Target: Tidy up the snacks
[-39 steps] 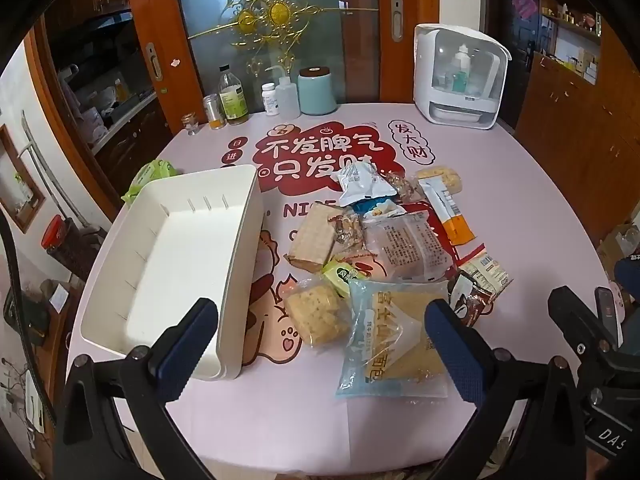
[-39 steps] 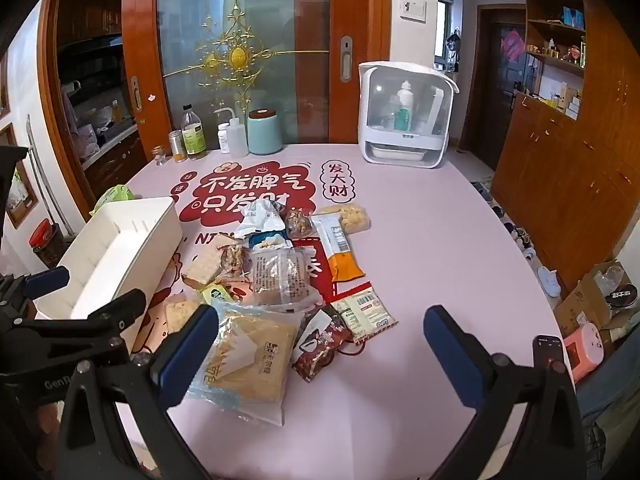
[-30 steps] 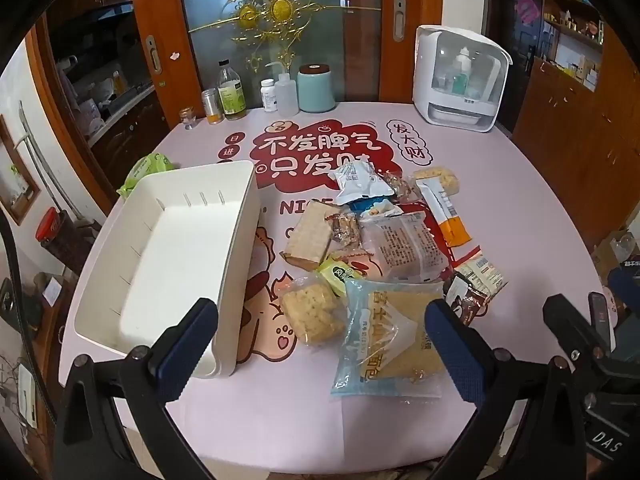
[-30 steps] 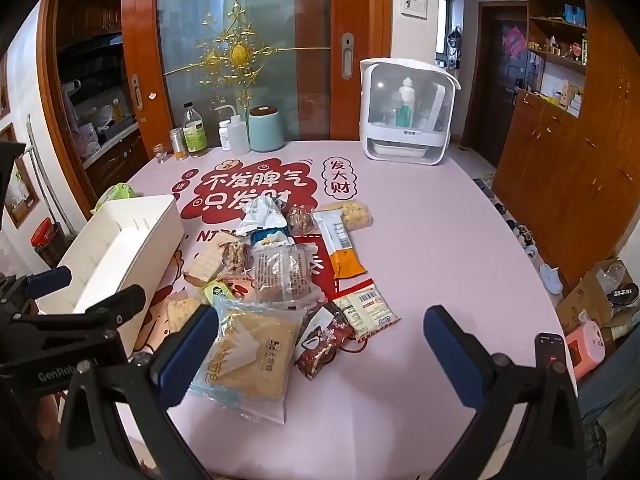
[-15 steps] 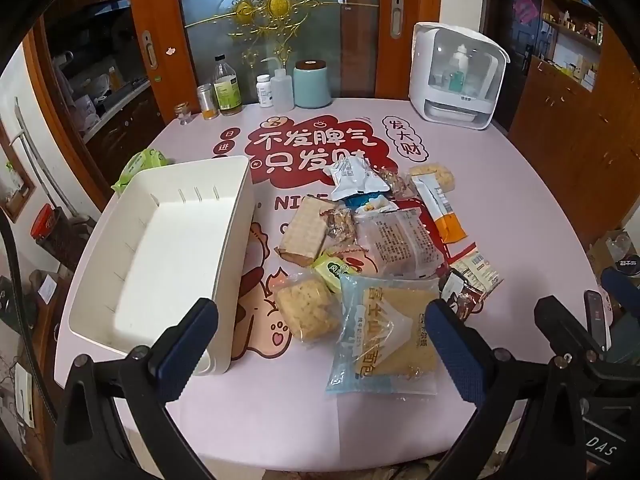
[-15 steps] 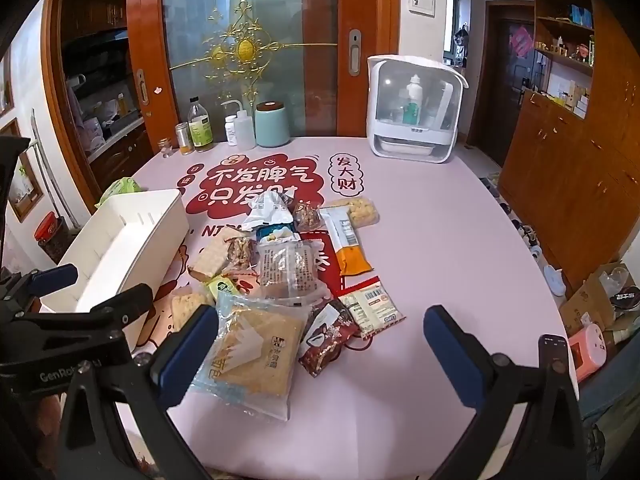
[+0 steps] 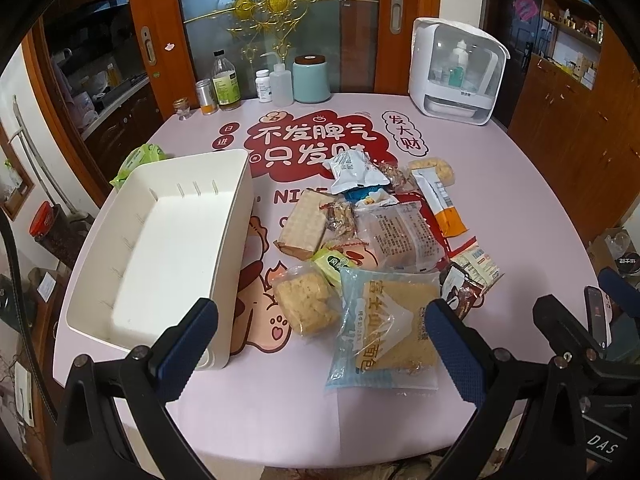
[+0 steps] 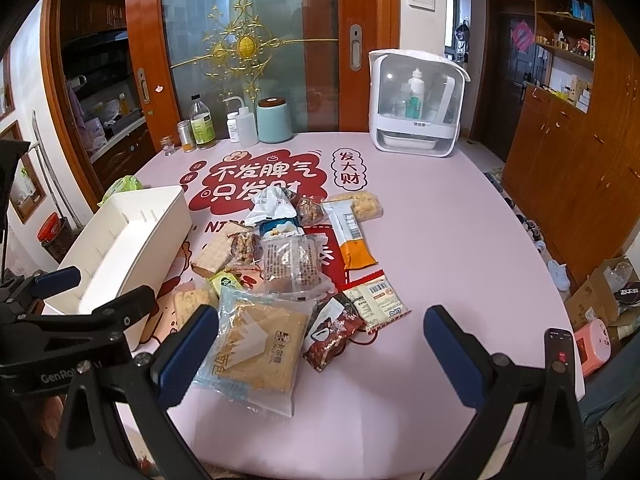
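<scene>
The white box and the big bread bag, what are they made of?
The white box looks like hard plastic: smooth, matte, with moulded slots inside. The big bread bag seems thin clear plastic film: shiny, crinkly, and the bread shows through it.

A white bin [image 7: 160, 248] sits at left of the frame (nothing inside); snack packets [image 7: 384, 240] lie heaped at centre on the pink table [image 7: 520, 184].

Bench [image 7: 520, 184] pink, big red blob with white letters. Bin [image 7: 240, 208] white. Big bread bag [image 7: 384, 332] light blue. Long snack pack [image 7: 442, 208] white and orange. Jar [image 7: 311, 79] pale green, brown lid. Tool pads [image 7: 186, 344] dark blue.
</scene>
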